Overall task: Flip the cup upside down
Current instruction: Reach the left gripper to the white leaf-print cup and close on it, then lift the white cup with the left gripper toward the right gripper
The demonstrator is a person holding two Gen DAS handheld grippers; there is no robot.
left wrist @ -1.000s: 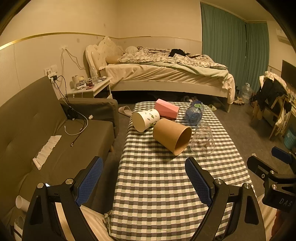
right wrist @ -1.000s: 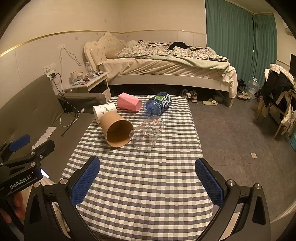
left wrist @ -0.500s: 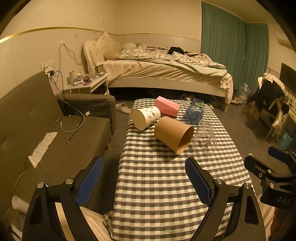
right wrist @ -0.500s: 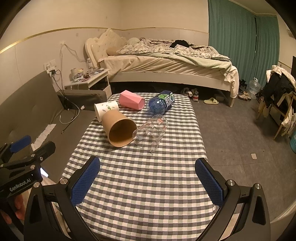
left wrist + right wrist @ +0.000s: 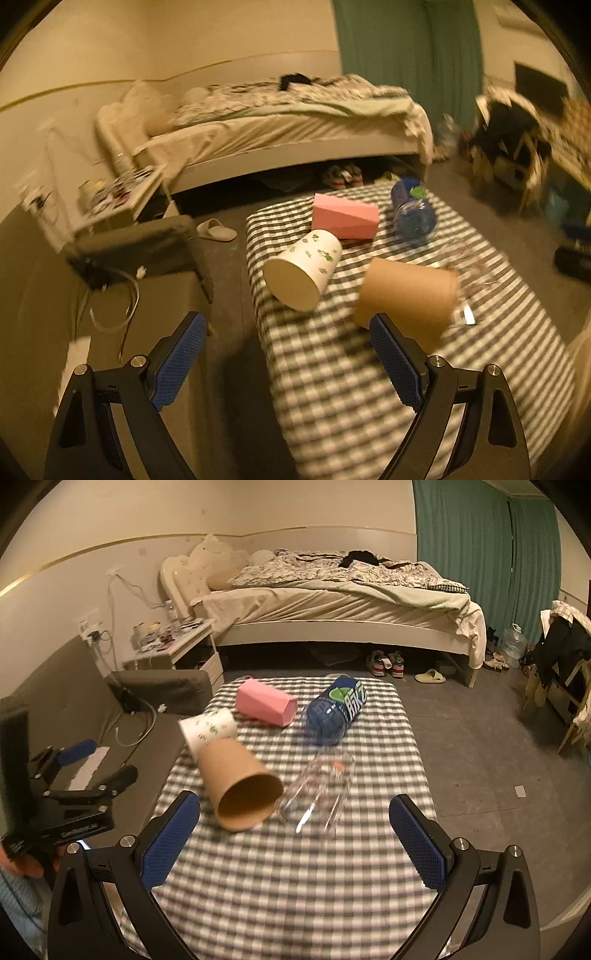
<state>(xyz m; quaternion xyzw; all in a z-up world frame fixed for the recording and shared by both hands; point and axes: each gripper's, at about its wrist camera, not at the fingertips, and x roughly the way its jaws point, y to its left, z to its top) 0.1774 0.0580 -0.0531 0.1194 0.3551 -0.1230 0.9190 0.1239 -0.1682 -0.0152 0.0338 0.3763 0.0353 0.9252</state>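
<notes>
Both left gripper (image 5: 284, 363) and right gripper (image 5: 295, 843) fingers spread wide.

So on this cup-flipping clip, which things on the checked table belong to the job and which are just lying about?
Belonging to the job, all lying on their sides:
brown paper cup
white printed cup
pink cup
clear plastic cup
left gripper and right gripper, both open and empty

Just lying about:
blue bottle
checked table
bed
slippers on the floor

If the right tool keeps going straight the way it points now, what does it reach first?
Probably the clear plastic cup lying on its side, roughly centred ahead of the open right tool. The brown paper cup lies just left of that line. Depth is uncertain.
</notes>
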